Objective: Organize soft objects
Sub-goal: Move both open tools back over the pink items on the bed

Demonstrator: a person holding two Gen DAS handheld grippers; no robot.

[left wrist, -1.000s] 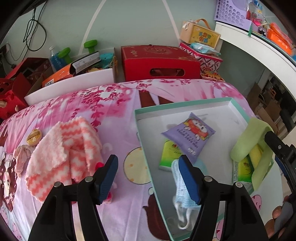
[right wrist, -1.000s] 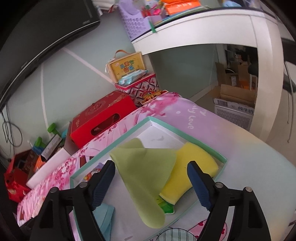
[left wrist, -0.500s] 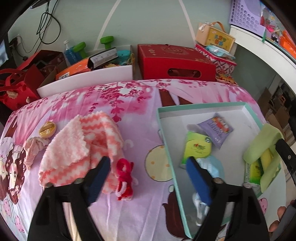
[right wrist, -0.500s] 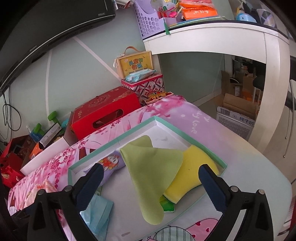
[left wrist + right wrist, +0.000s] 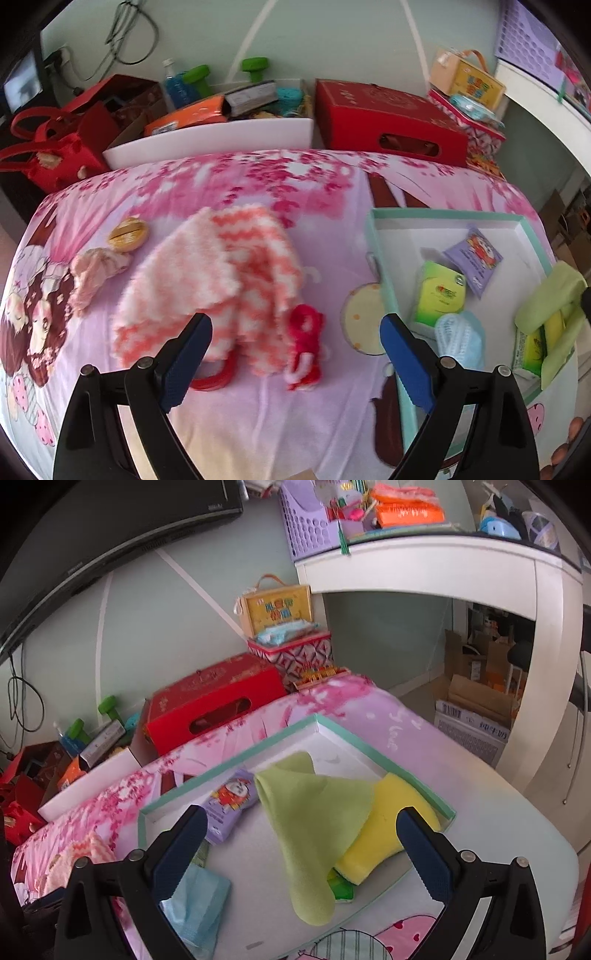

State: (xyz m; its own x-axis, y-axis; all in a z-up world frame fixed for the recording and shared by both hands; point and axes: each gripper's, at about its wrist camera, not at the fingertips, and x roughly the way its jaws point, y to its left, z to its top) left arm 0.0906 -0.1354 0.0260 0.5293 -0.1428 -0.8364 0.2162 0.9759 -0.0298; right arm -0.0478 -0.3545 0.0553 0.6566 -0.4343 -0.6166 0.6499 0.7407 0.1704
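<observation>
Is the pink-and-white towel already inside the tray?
No, the towel lies on the bedsheet left of the tray, wholly outside its rim.

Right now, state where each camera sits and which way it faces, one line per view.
Left wrist: rides the left gripper, looking down along its open fingers at the pink-and-white fluffy cloth and red knitted toy on the bedspread.
Right wrist: rides the right gripper, looking down along its open fingers into the teal-rimmed tray.
Shared: tray, green cloth, purple packet, red box.
</observation>
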